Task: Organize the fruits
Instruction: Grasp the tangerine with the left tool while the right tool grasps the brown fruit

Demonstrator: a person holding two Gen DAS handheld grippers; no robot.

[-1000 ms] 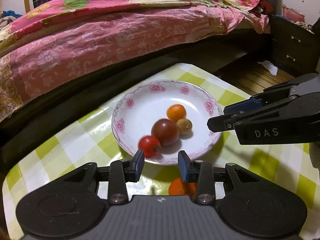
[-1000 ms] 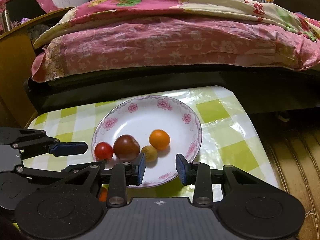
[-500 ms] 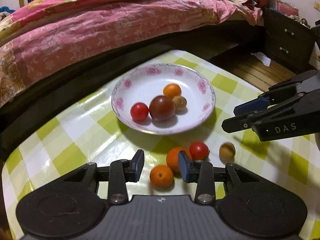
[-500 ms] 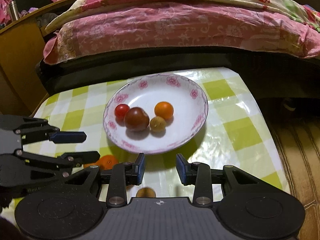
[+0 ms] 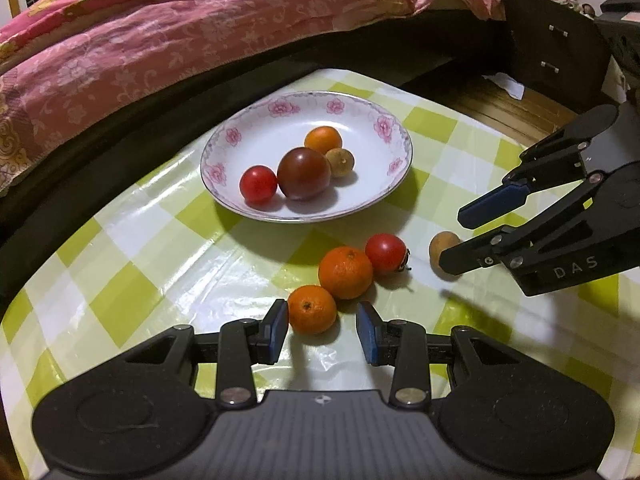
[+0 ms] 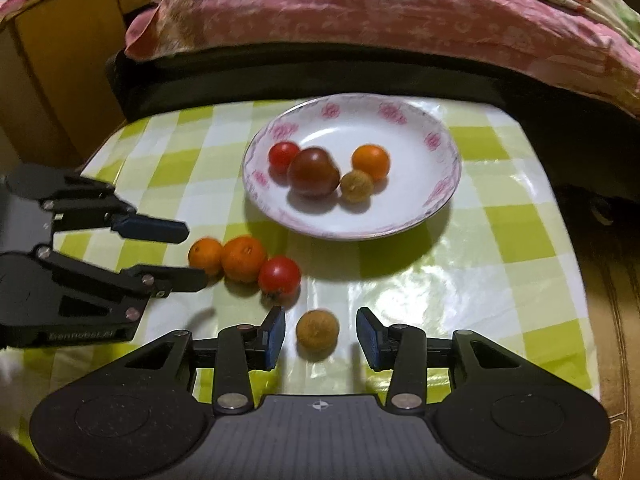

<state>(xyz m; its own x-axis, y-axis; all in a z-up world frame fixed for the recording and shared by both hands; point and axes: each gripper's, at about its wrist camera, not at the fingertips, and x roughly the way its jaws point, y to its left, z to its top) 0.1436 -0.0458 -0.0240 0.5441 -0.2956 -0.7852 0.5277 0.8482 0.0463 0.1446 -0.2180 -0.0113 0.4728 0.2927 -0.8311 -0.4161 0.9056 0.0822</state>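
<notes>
Left gripper (image 5: pixel 322 332): released, straddling small orange mandarin (image 5: pixel 312 309) on checked worktop (image 5: pixel 132 280). Right gripper (image 6: pixel 321 332): released around brown round longan (image 6: pixel 317 329). Step: pick-up (likely); next, clench, carry to floral white plate (image 5: pixel 384 128).

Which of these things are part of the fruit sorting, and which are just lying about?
Part of the job:
plate holding four fruits
small orange
larger orange
red tomato
brown fruit
left gripper
right gripper

Just there:
bed quilt
dark drawers
</notes>
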